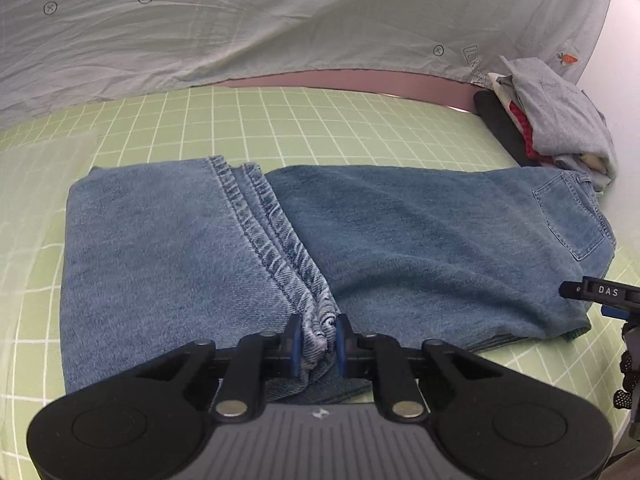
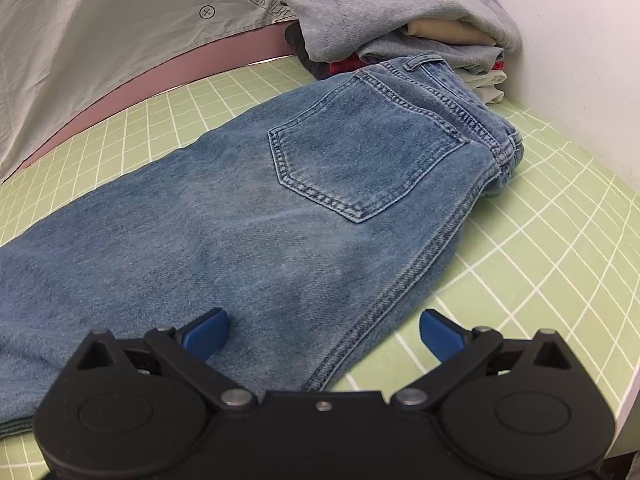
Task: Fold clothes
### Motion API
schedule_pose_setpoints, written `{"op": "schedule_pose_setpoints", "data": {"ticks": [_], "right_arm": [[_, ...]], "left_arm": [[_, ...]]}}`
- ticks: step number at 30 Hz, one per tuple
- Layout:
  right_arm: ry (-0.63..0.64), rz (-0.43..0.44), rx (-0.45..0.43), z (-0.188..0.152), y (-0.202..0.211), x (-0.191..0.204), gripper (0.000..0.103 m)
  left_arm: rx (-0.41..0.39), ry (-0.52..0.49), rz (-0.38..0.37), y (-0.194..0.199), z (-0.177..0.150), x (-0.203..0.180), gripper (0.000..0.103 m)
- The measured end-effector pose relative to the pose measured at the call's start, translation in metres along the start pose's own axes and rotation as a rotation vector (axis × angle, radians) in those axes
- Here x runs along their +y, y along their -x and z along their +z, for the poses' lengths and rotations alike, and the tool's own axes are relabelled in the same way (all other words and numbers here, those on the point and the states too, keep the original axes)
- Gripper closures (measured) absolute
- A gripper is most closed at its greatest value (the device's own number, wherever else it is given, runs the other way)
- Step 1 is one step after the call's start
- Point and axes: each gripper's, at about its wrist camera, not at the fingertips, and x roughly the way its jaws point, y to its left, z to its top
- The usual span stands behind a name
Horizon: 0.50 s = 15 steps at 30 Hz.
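**Jeans partly folded, hems pinched in left tool**

Jeans [image 1: 400,232] laid flat across the green gridded counter [image 1: 280,120], legs stacked one on the other and leg ends already brought back over the middle. Left tool [image 1: 318,346] pinching the bunched hems [image 1: 280,240] at the near edge, blue pads tight on the denim. Right tool [image 2: 324,332] spread wide, holding nothing, poised over the near seam just below the back pocket [image 2: 360,152].

Judged roughly midway: lengthwise halving done, one cross fold in hand, probably a further fold toward the waistband and a move to the pile left. Stack of folded clothes [image 2: 400,20] at the far right corner, touching the waistband.

Readable writing: "DAS" on the right tool's side in the left wrist view; "LOOK HERE" boxed on the pale printed sheet [image 1: 280,20], beside carrots and crossed-circle marks.
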Motion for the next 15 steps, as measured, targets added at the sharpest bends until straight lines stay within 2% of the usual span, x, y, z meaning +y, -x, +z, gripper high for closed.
{"op": "schedule_pose_setpoints", "data": {"ticks": [3, 6, 7, 8, 9, 12, 13, 14, 15], "right_arm": [[-0.009, 0.000, 0.008, -0.001, -0.003, 0.000, 0.000], [-0.021, 0.009, 0.008, -0.001, -0.004, -0.002, 0.000], [-0.026, 0.012, 0.007, 0.000, -0.003, -0.004, 0.000], [-0.031, 0.015, 0.007, 0.000, -0.003, -0.005, 0.000], [-0.041, 0.016, 0.007, 0.000, -0.003, -0.007, 0.000], [-0.083, 0.015, 0.004, 0.002, -0.003, -0.015, 0.000], [-0.096, 0.014, -0.002, 0.004, -0.003, -0.019, 0.000], [-0.108, 0.012, -0.010, 0.006, -0.002, -0.022, 0.000], [-0.121, 0.009, -0.019, 0.008, -0.002, -0.026, 0.000]], "left_arm": [[0.042, -0.068, 0.017, -0.011, -0.009, -0.008, 0.082], [0.065, -0.082, 0.019, -0.015, -0.005, -0.012, 0.071], [0.073, -0.077, 0.013, -0.015, -0.003, -0.012, 0.060], [0.074, -0.076, 0.008, -0.013, -0.002, -0.012, 0.045], [0.070, -0.078, 0.003, -0.011, -0.001, -0.013, 0.040], [0.037, -0.041, 0.011, -0.003, 0.005, -0.007, 0.039], [0.020, -0.018, 0.020, 0.001, 0.008, -0.003, 0.032], [0.004, 0.006, 0.028, 0.004, 0.011, 0.000, 0.019], [-0.013, 0.029, 0.036, 0.008, 0.013, 0.004, 0.014]]}}
